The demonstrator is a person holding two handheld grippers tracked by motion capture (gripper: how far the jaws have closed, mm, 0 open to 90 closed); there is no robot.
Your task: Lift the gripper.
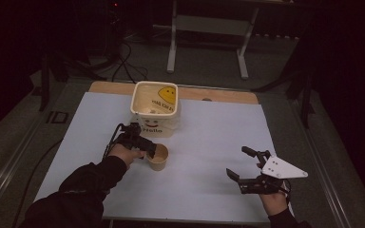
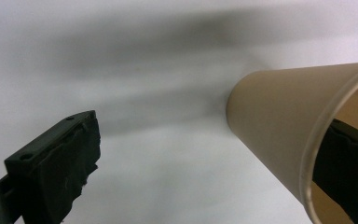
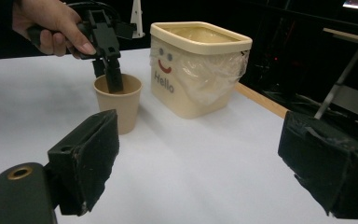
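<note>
Left gripper [image 1: 148, 151] jaws spread, straddling paper cup [image 1: 158, 157] wall, one inside; no pinch yet. Cup upright on table beside Hello bin [image 1: 154, 110]. Right gripper [image 1: 244, 165] spread, idle. Lift pending.

The left claw [image 1: 148, 151] is black all over, a blocky frame with a black cable looping from its rear past the wrist. In the left gripper view its jaw is a chunky black block faced with a rough, crumpled black pad, and 2 small screw holes sit in its upper edge. The right claw [image 1: 242, 164] is also black, with 2 long angular jaws and a pale grey 3-cornered plate on top, dotted with small dark holes. In the right gripper view its pads [image 3: 93, 158] look worn and ragged at the edges, and a brass-coloured ring is set in the frame. The person wears dark long sleeves [image 1: 83, 185].
</note>
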